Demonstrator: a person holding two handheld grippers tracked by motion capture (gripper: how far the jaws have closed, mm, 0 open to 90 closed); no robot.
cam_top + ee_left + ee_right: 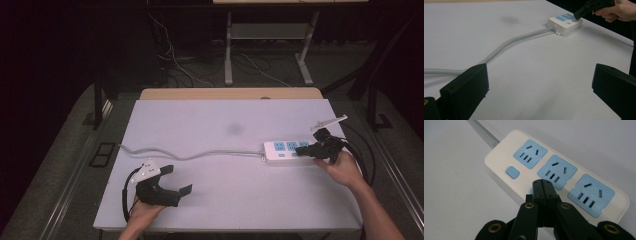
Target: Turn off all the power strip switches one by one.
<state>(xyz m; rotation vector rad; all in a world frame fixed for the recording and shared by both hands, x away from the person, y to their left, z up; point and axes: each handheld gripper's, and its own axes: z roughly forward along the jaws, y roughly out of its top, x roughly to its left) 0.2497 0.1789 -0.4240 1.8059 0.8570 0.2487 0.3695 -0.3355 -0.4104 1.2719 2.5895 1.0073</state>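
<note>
A white power strip with three blue sockets lies at the table's right side, and its grey cable runs left across the table. My right gripper is shut with nothing between its jaws. Its tips sit low over the strip's near edge beside the middle socket, covering a small blue spot; I cannot tell whether they touch. A blue button and a red light lie just left of the tips. My left gripper rests open at the front left, empty, with its jaws facing the strip.
The white table top has a faint dark smudge near its middle. A wooden edge runs along the far side. Beyond it stand a desk frame and loose floor cables.
</note>
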